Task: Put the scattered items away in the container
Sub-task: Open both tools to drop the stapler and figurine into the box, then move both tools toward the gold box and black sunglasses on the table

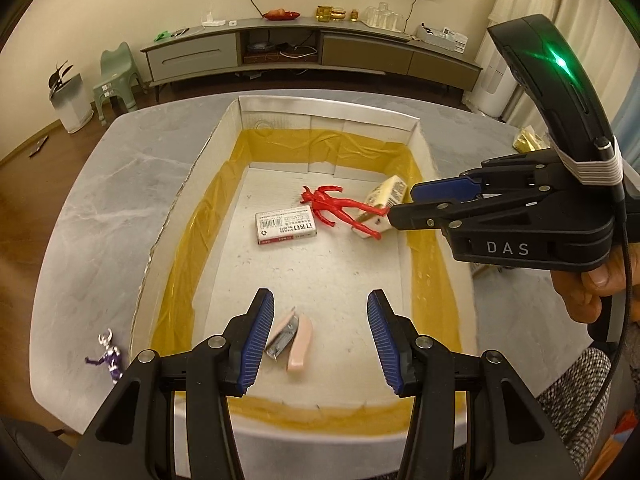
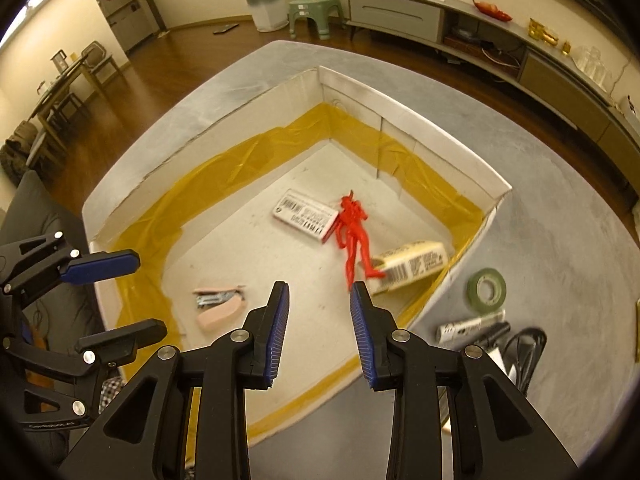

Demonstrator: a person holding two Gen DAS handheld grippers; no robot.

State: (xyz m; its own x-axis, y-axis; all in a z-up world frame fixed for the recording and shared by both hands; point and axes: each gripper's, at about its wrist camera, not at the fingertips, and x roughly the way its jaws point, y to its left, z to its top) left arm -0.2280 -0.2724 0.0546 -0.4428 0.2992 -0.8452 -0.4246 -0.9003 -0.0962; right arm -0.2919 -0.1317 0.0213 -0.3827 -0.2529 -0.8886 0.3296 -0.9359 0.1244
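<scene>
While both our left gripper [image 1: 320, 340] and right gripper [image 2: 318, 332] hang spread and empty above the white tape-lined cardboard box [image 1: 192, 184], we risk overlooking the small purple toy figure [image 1: 107, 356] outside its wall.

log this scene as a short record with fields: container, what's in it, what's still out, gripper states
container: white box with yellow tape lining, on grey table
inside: staple box, red figure, yellow carton, pink stapler
still outside: purple figure, green tape roll, marker
left gripper: open, empty, over box
right gripper: open, empty, over box
</scene>
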